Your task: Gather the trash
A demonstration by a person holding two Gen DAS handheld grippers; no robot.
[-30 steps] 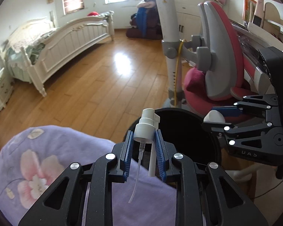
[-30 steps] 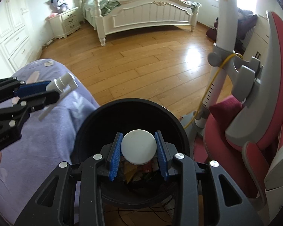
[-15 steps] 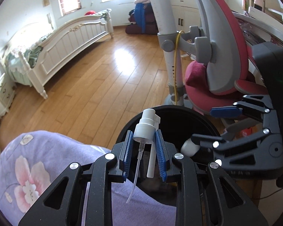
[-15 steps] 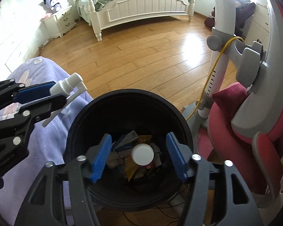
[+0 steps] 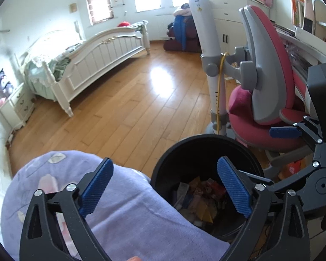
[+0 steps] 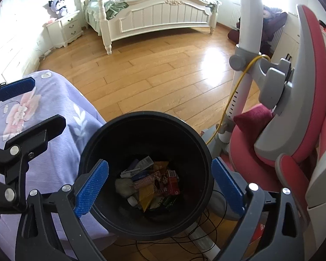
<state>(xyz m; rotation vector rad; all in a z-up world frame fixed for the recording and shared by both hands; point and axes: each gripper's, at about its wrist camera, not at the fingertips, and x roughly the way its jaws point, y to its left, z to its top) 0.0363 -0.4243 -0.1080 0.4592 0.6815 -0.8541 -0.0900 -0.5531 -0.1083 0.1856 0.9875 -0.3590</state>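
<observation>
The black trash bin (image 5: 206,138) (image 6: 145,115) stands on the wooden floor just below both grippers. Its bottom holds several wrappers (image 6: 158,182), a white pump sprayer (image 6: 130,171) and a small white round piece (image 6: 132,200). My left gripper (image 5: 164,167) (image 6: 39,104) hangs over the bin's left rim and a purple flowered cloth (image 5: 119,206). Its jaws are opening, with nothing between them. My right gripper (image 6: 159,166) hangs straight over the bin mouth. Its jaws are opening too and hold nothing.
A pink and grey chair (image 5: 267,65) (image 6: 304,108) stands close on the bin's right. A white pole (image 5: 215,87) with a yellow cable stands behind the bin. Cables (image 6: 195,239) lie on the floor under it. A white bed (image 5: 97,52) stands far back.
Both grippers opened wide. The white pump sprayer left the left gripper and the white round-topped item dropped from the right gripper into the bin.
</observation>
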